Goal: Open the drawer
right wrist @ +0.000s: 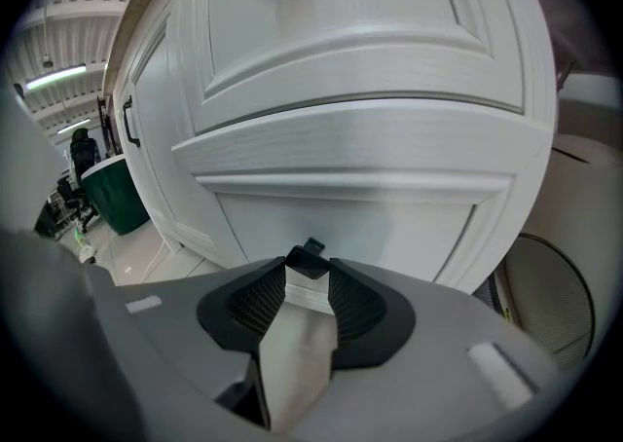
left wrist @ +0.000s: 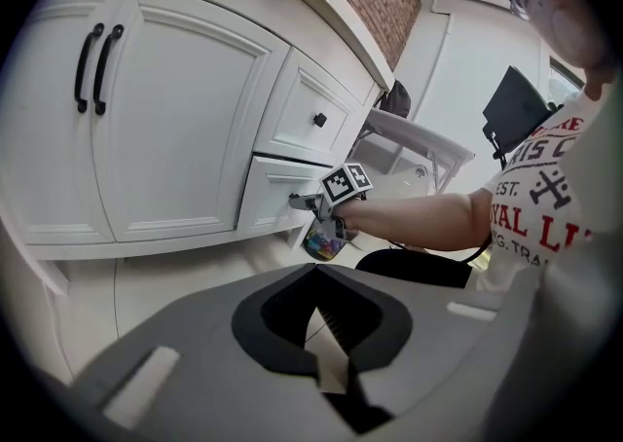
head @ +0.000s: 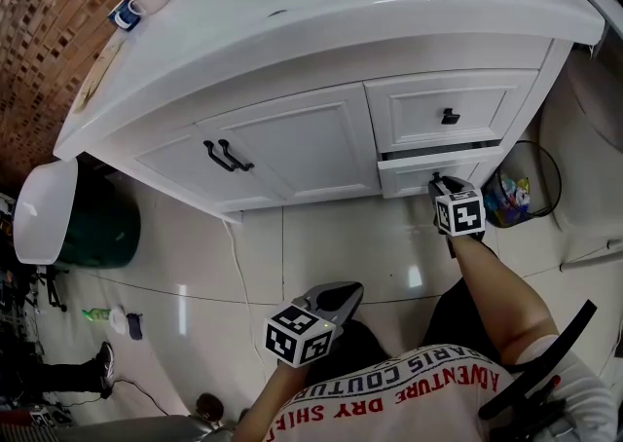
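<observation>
The white vanity [head: 292, 51] has two drawers on its right side. The lower drawer [head: 414, 174] stands slightly out, with a dark gap above its front. My right gripper [head: 437, 183] is at that drawer's small black knob [right wrist: 308, 263], and its pads close on the knob from both sides. In the left gripper view the right gripper [left wrist: 304, 202] meets the lower drawer [left wrist: 271, 195]. My left gripper [head: 346, 292] hangs low near my torso, away from the cabinet, shut with nothing in it; its fingertips [left wrist: 316, 273] touch.
The upper drawer [head: 428, 107] is closed, with its own black knob [head: 450, 117]. Two cabinet doors with black handles [head: 227, 155] are on the left. A green bin [head: 102, 231] stands by the cabinet's left end. A colourful bag [head: 508, 199] lies on the floor at right.
</observation>
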Available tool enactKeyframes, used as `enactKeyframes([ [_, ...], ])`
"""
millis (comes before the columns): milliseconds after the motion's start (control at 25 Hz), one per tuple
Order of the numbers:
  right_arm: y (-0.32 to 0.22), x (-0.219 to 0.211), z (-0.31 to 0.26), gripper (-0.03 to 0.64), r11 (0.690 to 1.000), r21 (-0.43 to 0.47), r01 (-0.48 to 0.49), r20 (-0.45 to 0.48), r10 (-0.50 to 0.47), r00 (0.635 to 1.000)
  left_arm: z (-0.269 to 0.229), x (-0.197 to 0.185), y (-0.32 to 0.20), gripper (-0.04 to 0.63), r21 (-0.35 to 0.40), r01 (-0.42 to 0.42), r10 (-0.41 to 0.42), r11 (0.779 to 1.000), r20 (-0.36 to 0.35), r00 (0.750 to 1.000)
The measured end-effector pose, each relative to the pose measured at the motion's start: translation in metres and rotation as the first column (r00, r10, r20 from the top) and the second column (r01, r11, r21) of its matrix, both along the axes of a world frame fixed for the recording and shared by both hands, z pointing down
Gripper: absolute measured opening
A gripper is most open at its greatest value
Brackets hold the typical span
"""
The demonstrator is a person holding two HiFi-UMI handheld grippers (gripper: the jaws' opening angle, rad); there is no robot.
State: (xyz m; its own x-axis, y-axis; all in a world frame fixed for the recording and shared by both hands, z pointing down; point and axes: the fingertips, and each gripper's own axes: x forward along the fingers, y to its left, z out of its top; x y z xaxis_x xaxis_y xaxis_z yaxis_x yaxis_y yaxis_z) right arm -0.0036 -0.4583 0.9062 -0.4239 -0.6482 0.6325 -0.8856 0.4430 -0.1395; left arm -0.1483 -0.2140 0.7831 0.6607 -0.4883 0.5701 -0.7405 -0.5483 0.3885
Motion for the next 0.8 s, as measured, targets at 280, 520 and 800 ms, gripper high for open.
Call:
enactKeyframes([
  [280, 0.034, 0.004, -0.001, 0.143, 0.999, -0.026, 0.021, 0.005, -0.021, 1.0, -0.001, 0.008, 0.001, -0.017, 0.008, -0.032, 0.032, 0.999, -0.014, 0.999],
  [520, 0.053, 0.007, -0.001, 0.141, 0.999, -0.034, 0.033, -0.006, -0.033, 0.999, 0.005, 0.019, 0.002, -0.017, 0.0, -0.079, 0.079, 0.997, -0.011, 0.997],
  [800, 0.08, 0.011, -0.001, 0.14, 0.997, -0.054, 0.047, -0.019, -0.048, 0.999, 0.014, 0.027, 0.003, -0.017, -0.034, -0.112, 0.111, 0.993, -0.023, 0.994],
])
